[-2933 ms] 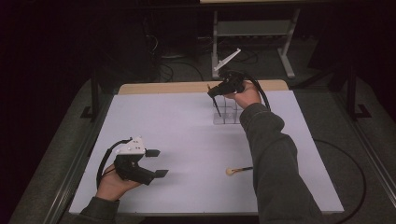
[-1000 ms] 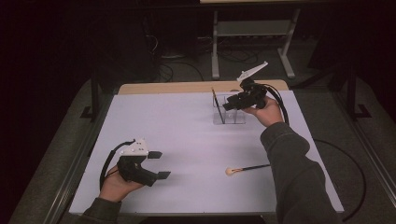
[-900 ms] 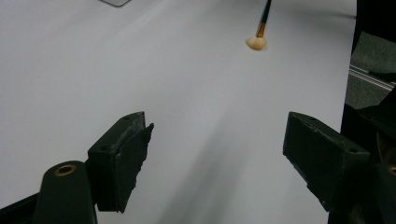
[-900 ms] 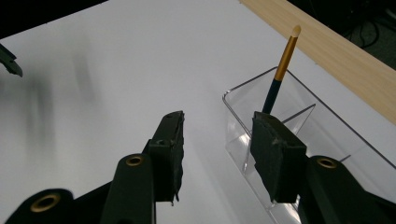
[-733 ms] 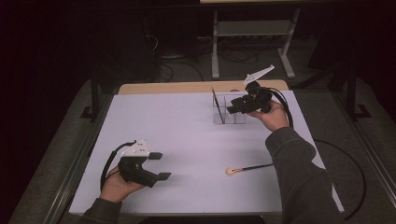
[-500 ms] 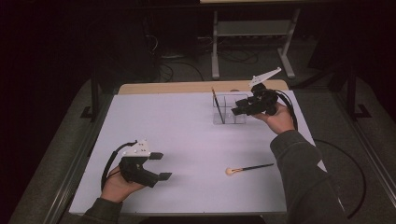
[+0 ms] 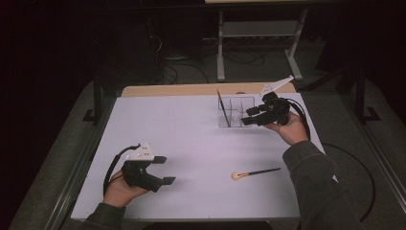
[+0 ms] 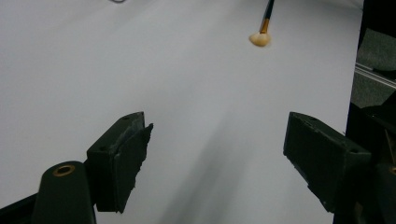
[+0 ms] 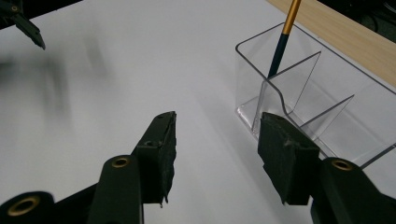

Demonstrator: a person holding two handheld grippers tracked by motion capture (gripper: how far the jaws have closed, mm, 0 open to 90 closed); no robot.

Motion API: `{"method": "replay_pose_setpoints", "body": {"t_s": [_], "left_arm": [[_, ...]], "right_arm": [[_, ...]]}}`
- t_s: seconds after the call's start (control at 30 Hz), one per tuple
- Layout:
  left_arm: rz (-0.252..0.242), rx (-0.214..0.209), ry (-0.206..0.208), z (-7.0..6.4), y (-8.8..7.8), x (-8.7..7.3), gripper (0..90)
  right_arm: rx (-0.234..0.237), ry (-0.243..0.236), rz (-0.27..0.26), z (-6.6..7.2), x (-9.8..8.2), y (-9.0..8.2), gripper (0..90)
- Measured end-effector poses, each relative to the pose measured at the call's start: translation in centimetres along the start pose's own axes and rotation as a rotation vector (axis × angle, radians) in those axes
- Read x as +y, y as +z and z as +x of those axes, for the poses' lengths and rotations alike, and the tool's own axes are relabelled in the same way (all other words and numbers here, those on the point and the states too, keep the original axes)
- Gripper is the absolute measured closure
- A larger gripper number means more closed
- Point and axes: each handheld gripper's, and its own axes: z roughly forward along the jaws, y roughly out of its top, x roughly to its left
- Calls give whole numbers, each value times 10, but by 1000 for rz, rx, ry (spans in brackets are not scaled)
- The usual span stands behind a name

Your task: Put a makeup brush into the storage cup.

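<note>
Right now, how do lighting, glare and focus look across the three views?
High view: the room is dark beyond the white table, evenly lit, mild softness. Left gripper view: sharp jaws, broad soft shadow between them, the brush slightly soft. Right gripper view: the clear organizer is crisp with edge highlights; a smeared shadow blurs the upper left.

Clear organizer point(image 7: 238, 111), black-and-gold brush point(image 9: 284, 35) inside; cream-tipped black brush point(image 7: 255, 172) on white table point(image 7: 191, 139).

You are at a white tabletop point(image 7: 182, 129) with a wooden edge at the back. Around it, the room is dark. A grey metal stand point(image 7: 258, 33) and tangled cables point(image 7: 179, 72) sit on the floor behind.
</note>
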Motion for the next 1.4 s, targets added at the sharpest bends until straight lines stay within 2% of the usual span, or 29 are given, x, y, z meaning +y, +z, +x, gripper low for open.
{"method": "replay_pose_setpoints", "body": {"t_s": [0.43, 0.6, 1.07, 1.33, 1.4], "left_arm": [[0, -2, 5, 1, 0, 1, 205], [-9, 2, 7, 2, -2, 2, 204], [-7, -6, -5, 2, 0, 0, 195], [-7, -9, -24, -2, 1, 1, 194], [-5, -12, -18, -4, 2, 2, 194]], "right_arm": [[-4, 4, -12, 7, -9, -12, 426], [-2, -9, -15, 10, -13, -13, 419], [-2, 7, -20, 15, -29, -21, 401], [6, 7, -19, 18, -41, -21, 398], [9, 9, -16, 19, -44, -22, 399]]}}
